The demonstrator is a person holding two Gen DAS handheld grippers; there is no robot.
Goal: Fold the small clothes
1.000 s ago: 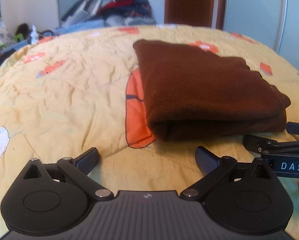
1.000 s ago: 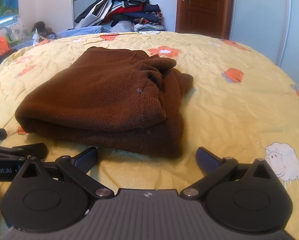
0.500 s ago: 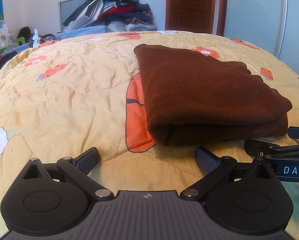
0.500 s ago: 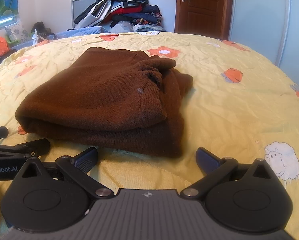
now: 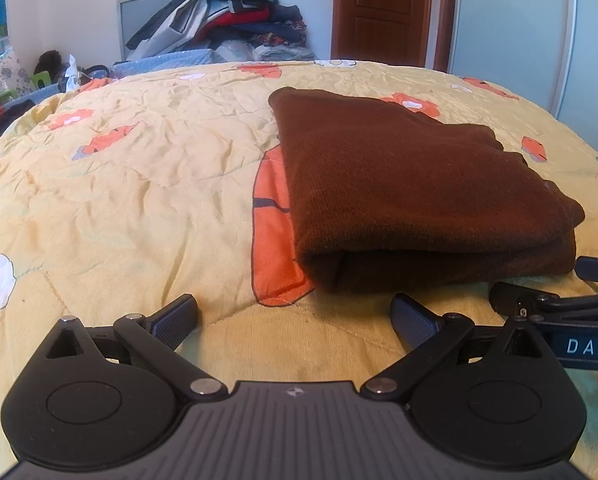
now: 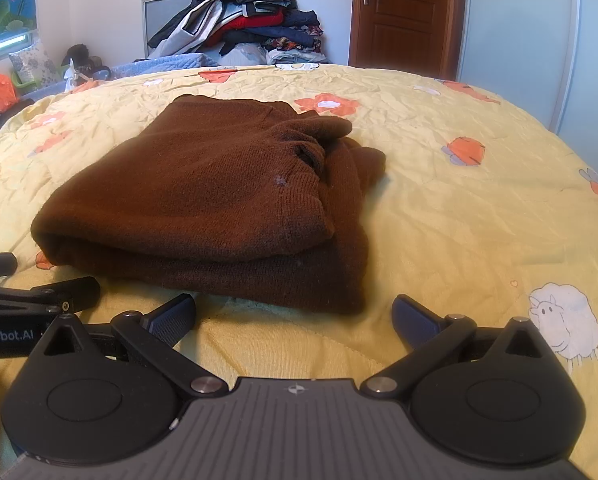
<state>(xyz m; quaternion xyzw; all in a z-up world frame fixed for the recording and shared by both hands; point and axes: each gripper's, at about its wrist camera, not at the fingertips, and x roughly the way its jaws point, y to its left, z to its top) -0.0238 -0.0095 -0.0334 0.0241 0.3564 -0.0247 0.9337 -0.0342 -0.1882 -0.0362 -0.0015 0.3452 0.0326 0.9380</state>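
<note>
Lying folded on the yellow quilted bed [image 5: 139, 200], the brown sweater [image 5: 411, 200] sits just ahead of our two grippers. We hold the left gripper [image 5: 295, 316] spread and empty near its front-left fold; the right gripper [image 6: 295, 316] is likewise spread, empty, just short of the ribbed hem [image 6: 303, 208].

"DAS" on right gripper [image 5: 555, 284]; "nRobot.AI" on left gripper [image 6: 39, 276].
</note>
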